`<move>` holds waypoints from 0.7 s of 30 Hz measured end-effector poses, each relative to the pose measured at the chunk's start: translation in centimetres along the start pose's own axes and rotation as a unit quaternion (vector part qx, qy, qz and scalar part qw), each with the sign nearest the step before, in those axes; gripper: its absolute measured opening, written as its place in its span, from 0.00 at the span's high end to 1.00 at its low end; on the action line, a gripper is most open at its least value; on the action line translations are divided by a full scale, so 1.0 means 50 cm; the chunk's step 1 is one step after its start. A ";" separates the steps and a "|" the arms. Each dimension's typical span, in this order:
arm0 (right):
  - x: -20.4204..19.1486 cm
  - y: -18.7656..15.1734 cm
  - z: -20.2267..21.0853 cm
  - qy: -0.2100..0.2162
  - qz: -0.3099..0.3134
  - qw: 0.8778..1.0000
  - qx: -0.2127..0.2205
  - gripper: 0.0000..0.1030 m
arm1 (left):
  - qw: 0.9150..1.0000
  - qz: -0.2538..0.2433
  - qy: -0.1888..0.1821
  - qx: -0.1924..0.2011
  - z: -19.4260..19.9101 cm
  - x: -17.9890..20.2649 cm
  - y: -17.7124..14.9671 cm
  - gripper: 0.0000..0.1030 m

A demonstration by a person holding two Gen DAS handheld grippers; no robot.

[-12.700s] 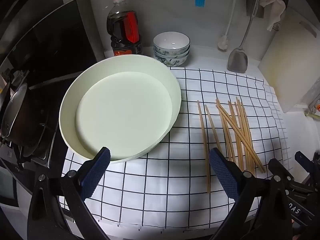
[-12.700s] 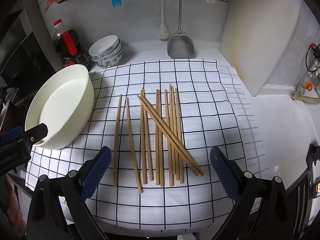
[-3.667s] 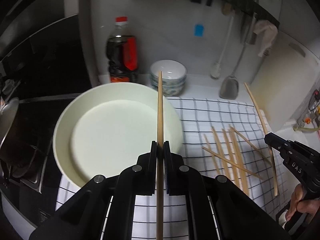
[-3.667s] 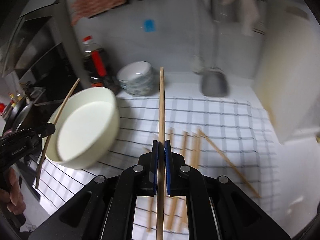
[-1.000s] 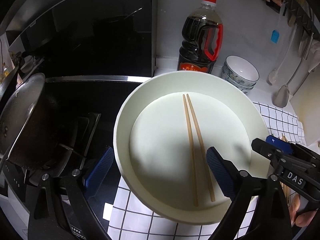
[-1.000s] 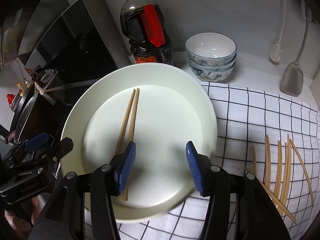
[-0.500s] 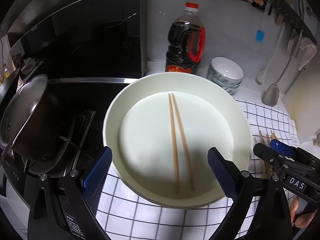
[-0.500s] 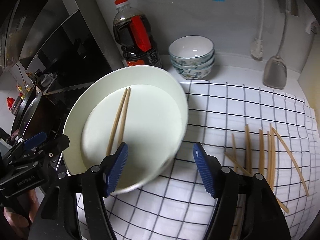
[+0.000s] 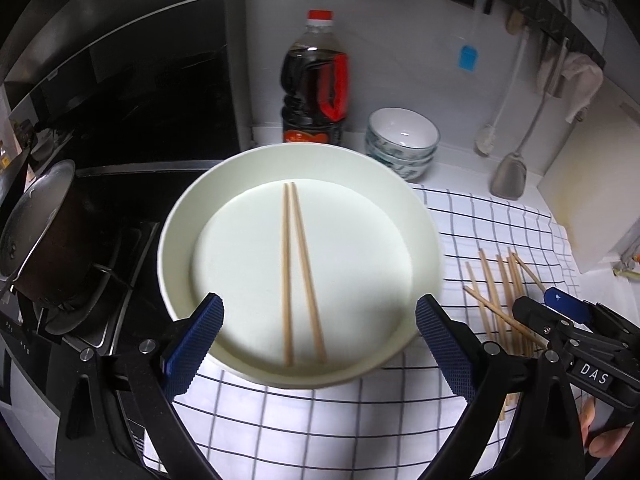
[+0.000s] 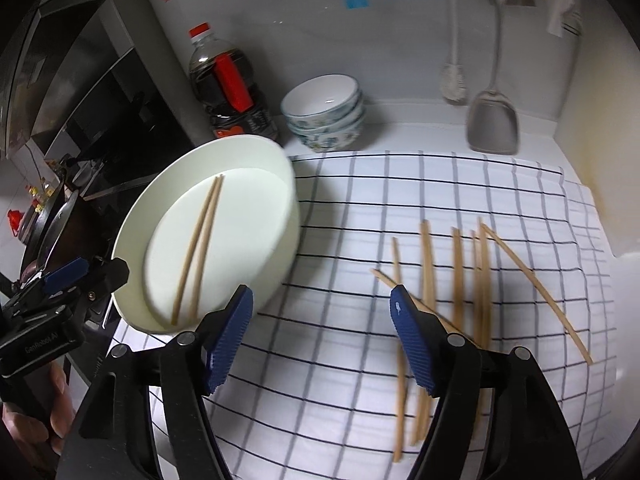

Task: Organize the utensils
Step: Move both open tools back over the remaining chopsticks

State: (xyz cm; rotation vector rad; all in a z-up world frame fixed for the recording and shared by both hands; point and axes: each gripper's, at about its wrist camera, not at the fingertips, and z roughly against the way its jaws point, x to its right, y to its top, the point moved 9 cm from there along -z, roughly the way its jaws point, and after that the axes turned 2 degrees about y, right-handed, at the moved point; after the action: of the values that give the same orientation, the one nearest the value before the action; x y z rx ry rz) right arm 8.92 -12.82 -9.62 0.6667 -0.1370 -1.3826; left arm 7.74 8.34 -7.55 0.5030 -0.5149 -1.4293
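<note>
From the left wrist view, the left gripper (image 9: 318, 322) hangs spread and empty over the near rim of the white bowl (image 9: 424, 216), where two chopsticks (image 9: 296, 270) lie side by side (first pair delivered, it seems). Seen from the right wrist, the right gripper (image 10: 322, 318) is also spread and empty, with the loose chopsticks (image 10: 456, 272) on the checked cloth (image 10: 360, 208) just beyond; the next move looks like another pickup, closing on one thin stick

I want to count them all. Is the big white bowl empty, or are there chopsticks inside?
Not empty. Two chopsticks lie side by side inside the white bowl.
</note>
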 end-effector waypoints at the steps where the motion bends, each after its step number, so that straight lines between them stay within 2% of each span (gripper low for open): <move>1: 0.013 -0.005 0.008 -0.003 -0.003 1.000 0.002 0.34 | 1.000 -0.001 -0.004 0.000 0.003 0.010 -0.003 0.08; 12: 0.171 -0.074 0.077 -0.046 -0.047 0.998 0.005 0.32 | 0.998 -0.035 -0.041 -0.017 0.000 0.143 -0.038 0.08; 21: 0.292 -0.090 0.115 -0.080 -0.074 0.994 0.015 0.32 | 0.996 -0.059 -0.065 -0.025 -0.007 0.253 -0.056 0.08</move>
State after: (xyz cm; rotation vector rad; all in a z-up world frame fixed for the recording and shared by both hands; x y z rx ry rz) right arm 5.44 -28.64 -11.46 0.6000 -0.2405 -1.5787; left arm 6.66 -4.50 -9.15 0.4077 -0.5599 -1.5919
